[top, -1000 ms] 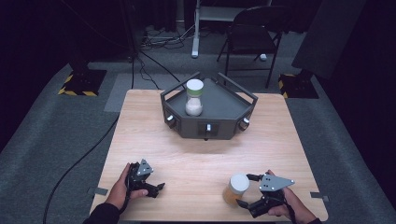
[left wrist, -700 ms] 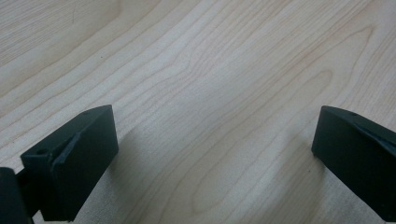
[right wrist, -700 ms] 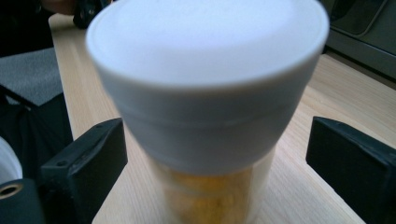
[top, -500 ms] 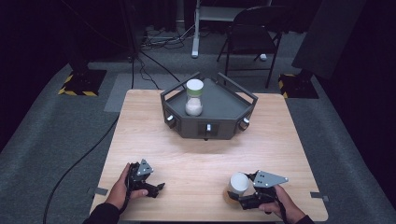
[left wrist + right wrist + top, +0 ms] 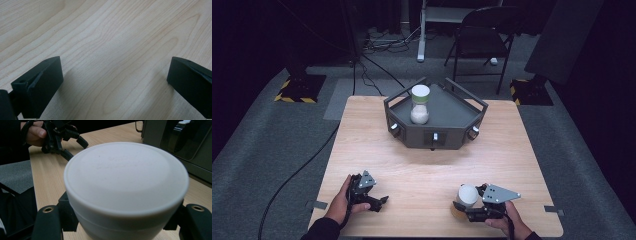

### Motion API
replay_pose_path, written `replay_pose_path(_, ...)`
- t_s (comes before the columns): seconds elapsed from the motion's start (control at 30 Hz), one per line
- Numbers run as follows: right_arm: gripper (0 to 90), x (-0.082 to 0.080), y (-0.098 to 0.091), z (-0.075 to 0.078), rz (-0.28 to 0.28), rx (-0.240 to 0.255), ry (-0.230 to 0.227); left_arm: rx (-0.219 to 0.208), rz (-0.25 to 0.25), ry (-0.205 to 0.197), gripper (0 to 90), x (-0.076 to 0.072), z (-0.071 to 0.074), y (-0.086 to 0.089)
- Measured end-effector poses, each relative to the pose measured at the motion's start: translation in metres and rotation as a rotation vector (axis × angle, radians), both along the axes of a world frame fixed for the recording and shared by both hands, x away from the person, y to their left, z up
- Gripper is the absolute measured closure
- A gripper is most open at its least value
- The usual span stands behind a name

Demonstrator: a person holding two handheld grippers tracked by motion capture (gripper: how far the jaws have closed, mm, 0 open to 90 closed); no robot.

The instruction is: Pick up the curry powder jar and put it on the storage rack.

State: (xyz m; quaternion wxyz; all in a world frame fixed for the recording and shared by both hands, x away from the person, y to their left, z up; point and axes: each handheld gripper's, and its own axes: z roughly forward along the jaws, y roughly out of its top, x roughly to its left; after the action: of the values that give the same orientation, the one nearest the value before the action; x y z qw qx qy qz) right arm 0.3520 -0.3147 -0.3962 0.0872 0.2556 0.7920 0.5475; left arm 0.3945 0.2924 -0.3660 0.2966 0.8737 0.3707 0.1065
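The white-capped jar (image 5: 467, 199) stands upright near the front right edge of the desk (image 5: 432, 165), its long axis vertical, and it sits squarely between the fingers of the right gripper (image 5: 460, 206). Those fingers have just been closing, with the jar between them. In the right gripper view the broad white cap (image 5: 126, 180) rises directly ahead, with a black finger (image 5: 47, 225) tight against the jar's side to either hand — a pinch on the body below the cap, by the look of it.

Going by size: the desk first, pale wood. Then the dark angular tray (image 5: 462, 107) at its far middle, holding a second jar (image 5: 420, 104) with a pale green cap and white contents, upright in the tray's left part. Then the held jar, and last the two grippers.

The relation that matters is height and distance — the tray lies well apart from the held jar, ahead and slightly left, with a raised wall to clear. The right hand (image 5: 507, 222) is the one placed for that carry.

The left gripper (image 5: 379, 202) rests near the front left corner, its fingers spread wide over bare wood with nothing between them.
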Motion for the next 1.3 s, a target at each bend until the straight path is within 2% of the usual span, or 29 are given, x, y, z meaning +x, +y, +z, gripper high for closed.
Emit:
replay_pose_path(0.2,33.0,-0.002,-0.001,0.002,-0.032,0.018,0.001,0.0,0.0,0.0,0.3,0.0,0.0,0.0)
replay_pose_path(0.37,33.0,-0.005,-0.001,0.006,-0.079,0.022,-0.015,0.0,0.0,0.0,0.3,0.0,0.0,0.0)
replay_pose_path(0.5,33.0,-0.004,-0.002,0.009,-0.112,0.027,-0.009,0.0,0.0,0.0,0.3,0.0,0.0,0.0)
replay_pose_path(0.9,33.0,-0.005,0.004,0.023,-0.268,0.007,-0.038,0.0,0.0,0.0,0.3,0.0,0.0,0.0)
replay_pose_path(1.3,32.9,0.0,0.011,0.036,-0.348,0.013,-0.053,-0.001,0.0,0.0,0.3,0.0,0.0,0.0)
